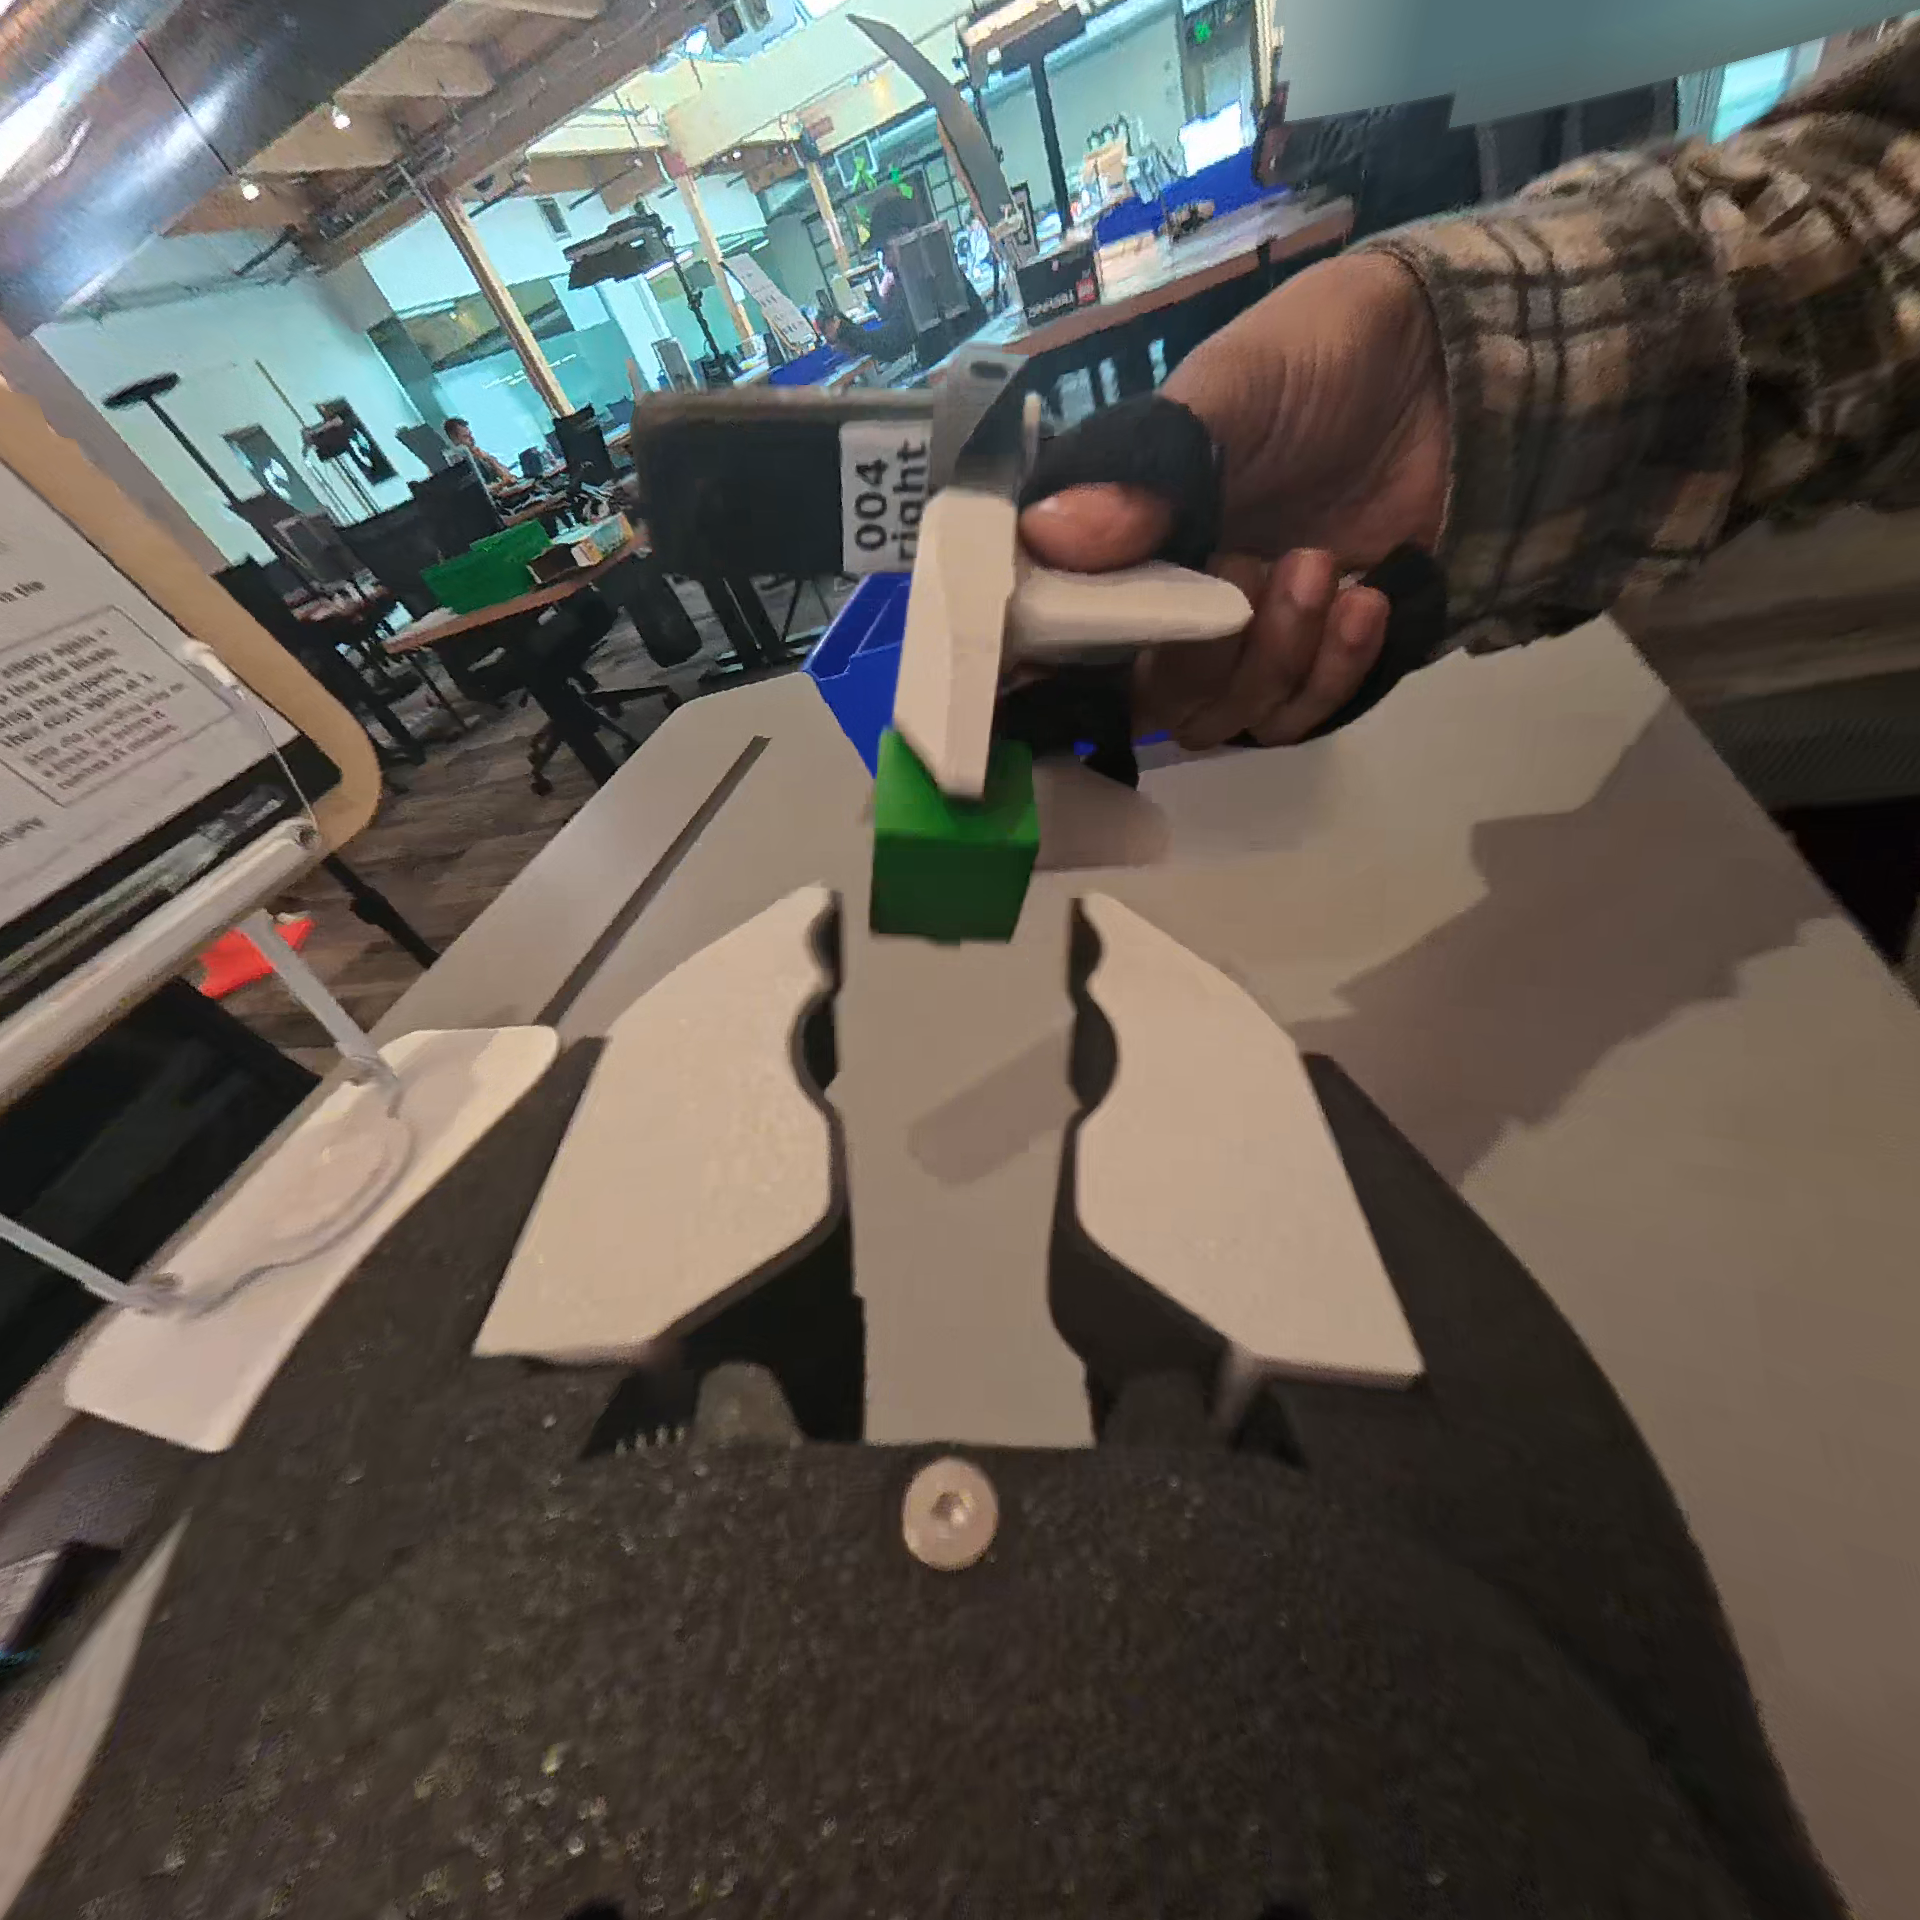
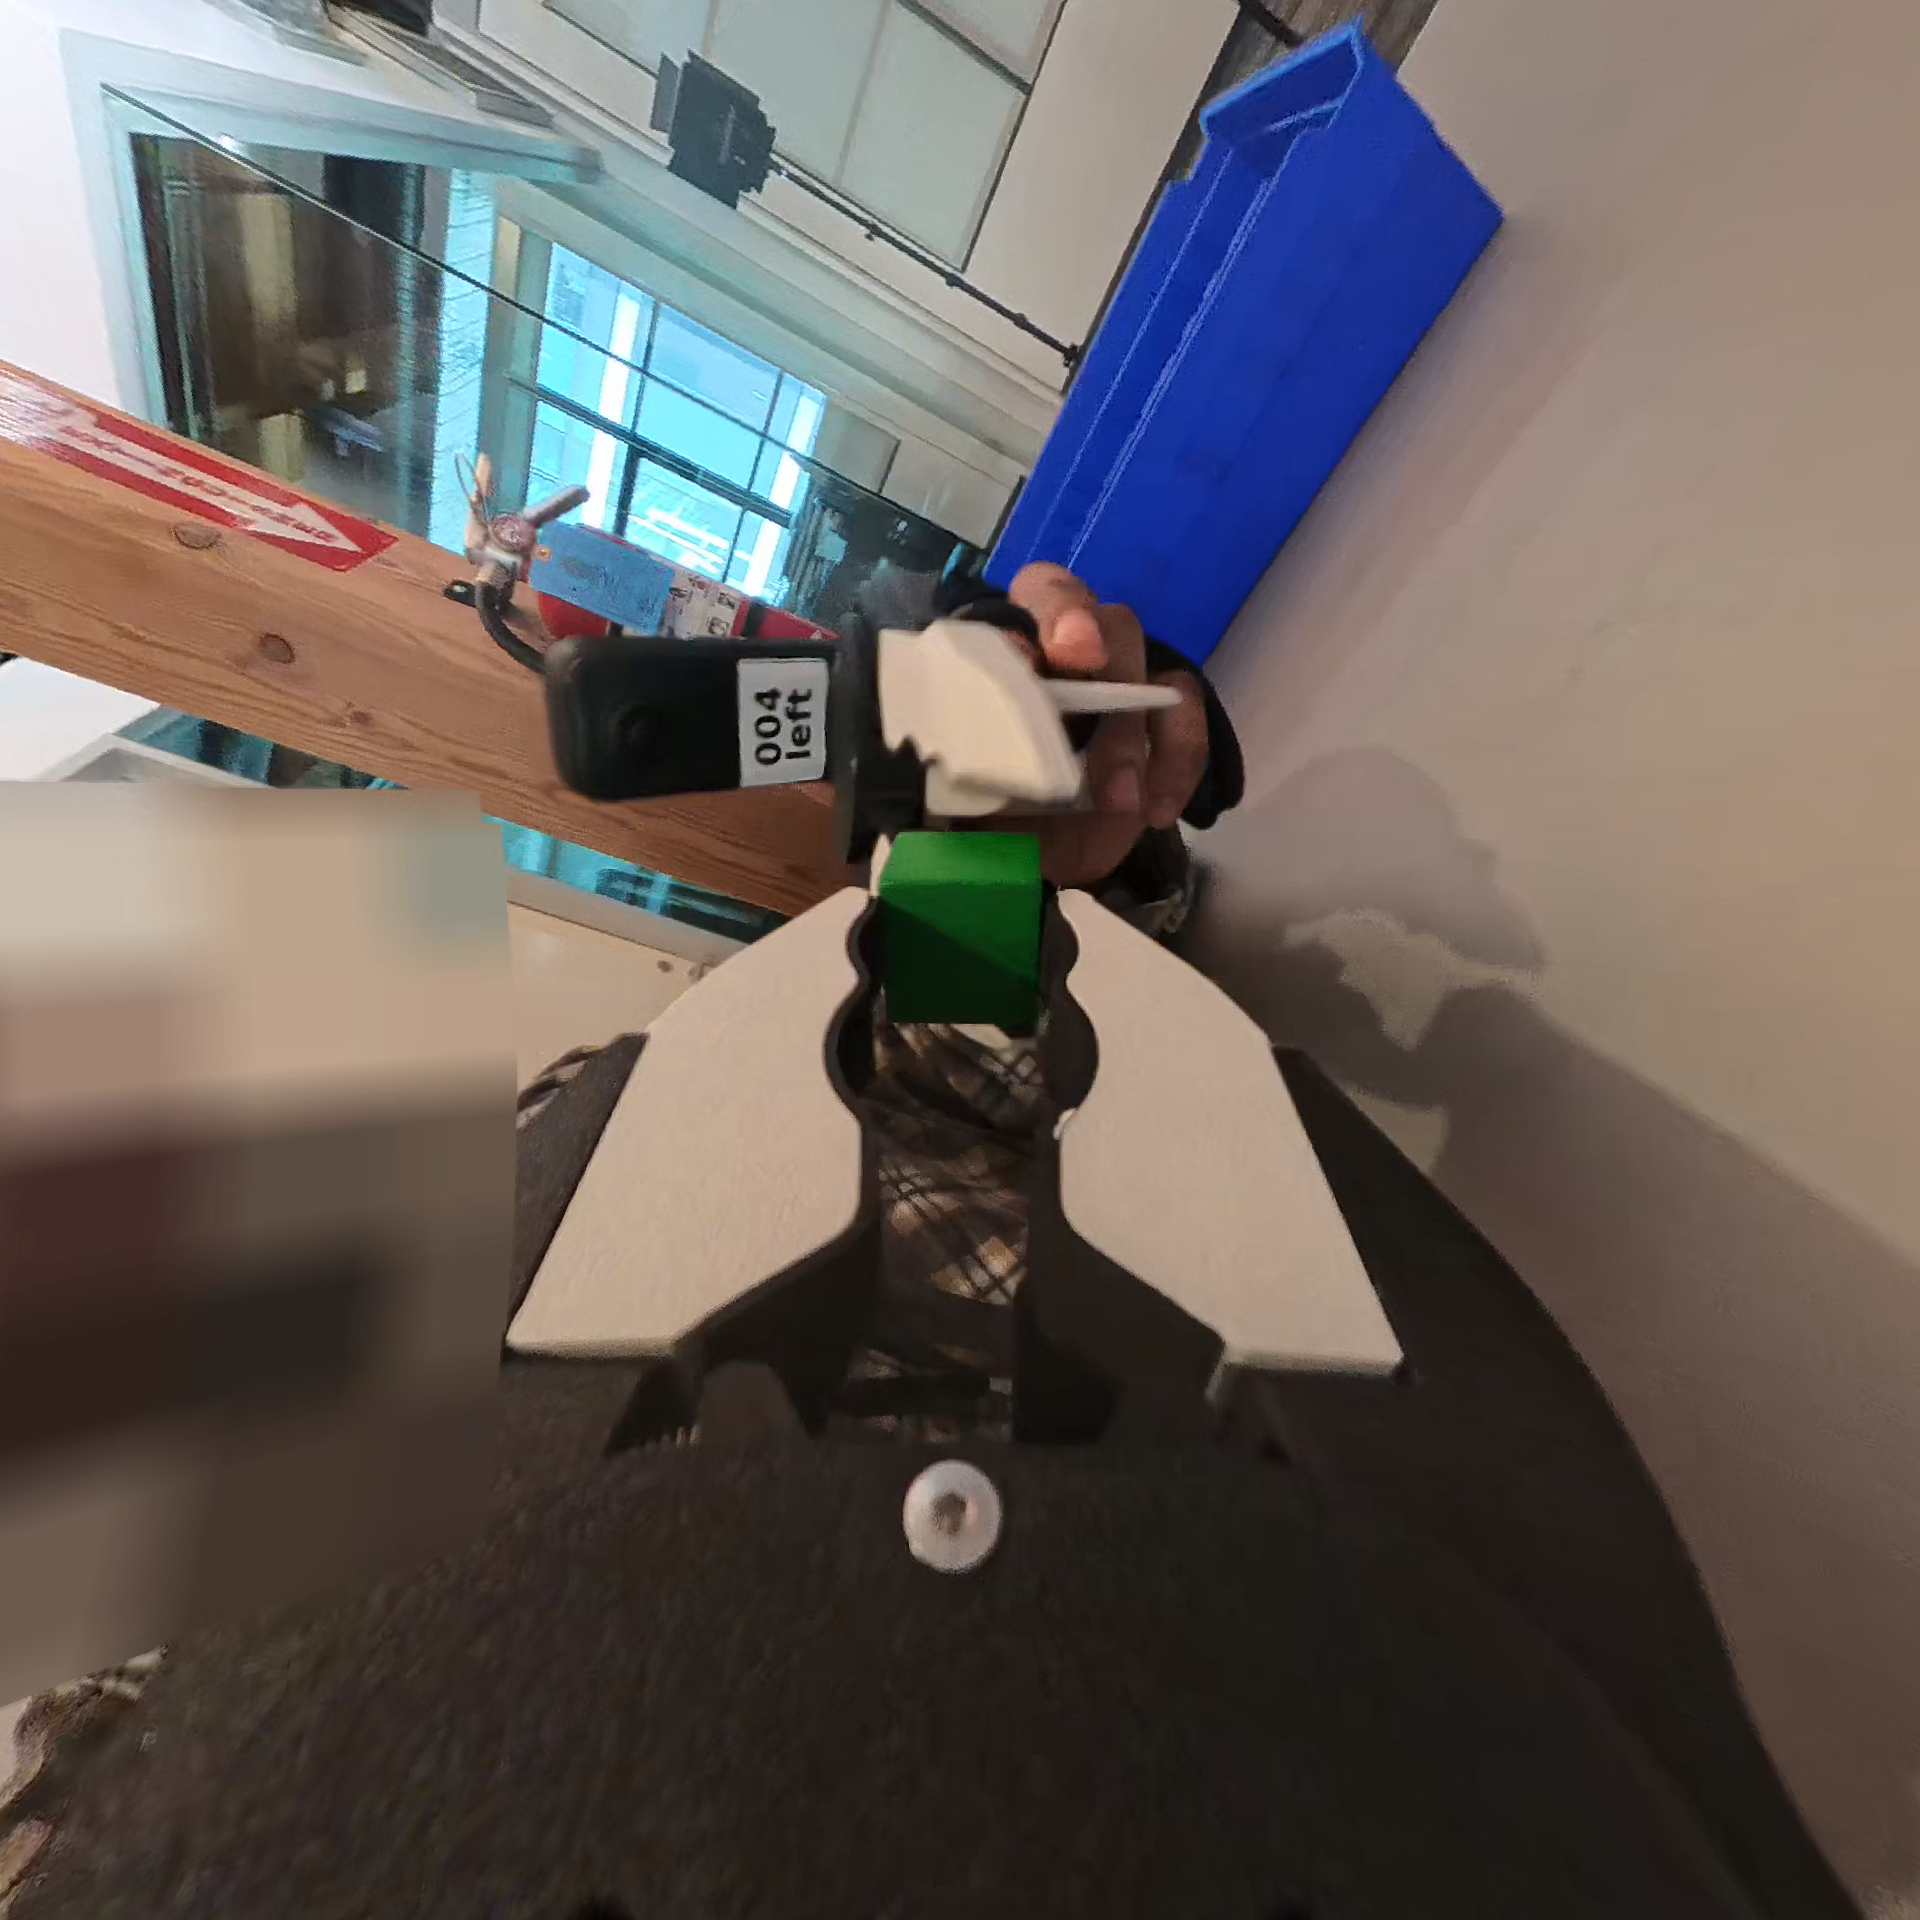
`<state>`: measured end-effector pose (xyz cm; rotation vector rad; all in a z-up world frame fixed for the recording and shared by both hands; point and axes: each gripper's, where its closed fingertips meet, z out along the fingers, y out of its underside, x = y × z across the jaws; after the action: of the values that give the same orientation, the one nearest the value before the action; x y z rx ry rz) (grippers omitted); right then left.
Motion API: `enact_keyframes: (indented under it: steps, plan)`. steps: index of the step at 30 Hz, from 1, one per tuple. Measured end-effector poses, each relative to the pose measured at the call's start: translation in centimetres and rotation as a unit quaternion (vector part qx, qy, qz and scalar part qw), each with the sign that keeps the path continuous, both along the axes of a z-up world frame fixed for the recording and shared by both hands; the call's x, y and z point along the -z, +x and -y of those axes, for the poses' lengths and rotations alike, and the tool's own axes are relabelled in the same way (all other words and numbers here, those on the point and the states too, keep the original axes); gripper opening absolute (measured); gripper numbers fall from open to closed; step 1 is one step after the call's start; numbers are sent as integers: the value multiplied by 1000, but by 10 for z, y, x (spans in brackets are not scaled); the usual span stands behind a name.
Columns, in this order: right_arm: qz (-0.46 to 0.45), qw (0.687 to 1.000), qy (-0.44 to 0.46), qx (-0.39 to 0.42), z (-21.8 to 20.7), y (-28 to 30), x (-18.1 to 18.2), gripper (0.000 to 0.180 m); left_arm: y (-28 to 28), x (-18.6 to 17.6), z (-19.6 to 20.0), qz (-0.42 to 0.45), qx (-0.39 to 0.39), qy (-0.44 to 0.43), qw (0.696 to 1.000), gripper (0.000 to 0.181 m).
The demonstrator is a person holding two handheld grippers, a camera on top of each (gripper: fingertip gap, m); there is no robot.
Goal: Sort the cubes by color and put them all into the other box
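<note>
My right tool (image 2: 961, 961) is pinching the green cube (image 2: 961, 935) at its tips, above the pale grey counter (image 1: 1351, 1039). My left tool (image 1: 951, 935) is hanging spread just short of that cube, gripping nothing. The blue box (image 2: 1247, 343) is sitting on the counter beyond the tools. Behind it an open workshop with desks and timber beams is showing.

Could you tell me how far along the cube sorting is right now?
Done: nothing I can confirm; no sorted cubes show, and the blue box's inside is hidden. In hand: the right gripper is shut on a green cube above the table; the left gripper is open just before it. Left: placing this cube; any others are out of view.
</note>
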<state>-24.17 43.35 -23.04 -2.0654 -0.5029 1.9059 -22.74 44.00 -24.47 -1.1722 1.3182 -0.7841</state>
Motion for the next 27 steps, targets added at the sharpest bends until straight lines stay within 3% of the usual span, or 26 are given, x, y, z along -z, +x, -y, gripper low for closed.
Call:
enact_keyframes:
  steps: [2, 6, 10, 13, 21, 27]
  plan:
    - [21, 999, 22, 21, -5, 26, -9, 28, 1, 2, -1, 12, 3, -40, 999, 65]
    - [148, 976, 103, 122, -37, 128, -25, 28, 4, 15, -2, 21, 18, -99, 995, 82]
    - [333, 903, 158, 222, -77, 264, -28, 28, 12, 29, 0, 4, 28, -119, 992, 82]
    - [451, 848, 158, 230, -96, 342, -5, 28, 18, 35, 5, -9, 26, -130, 991, 79]
    - [548, 816, 101, 155, -122, 393, 108, 29, 17, 37, 35, -57, 17, -119, 991, 67]
    - [566, 812, 77, 123, -137, 392, 158, 29, 6, 37, 47, -90, 1, -104, 990, 62]
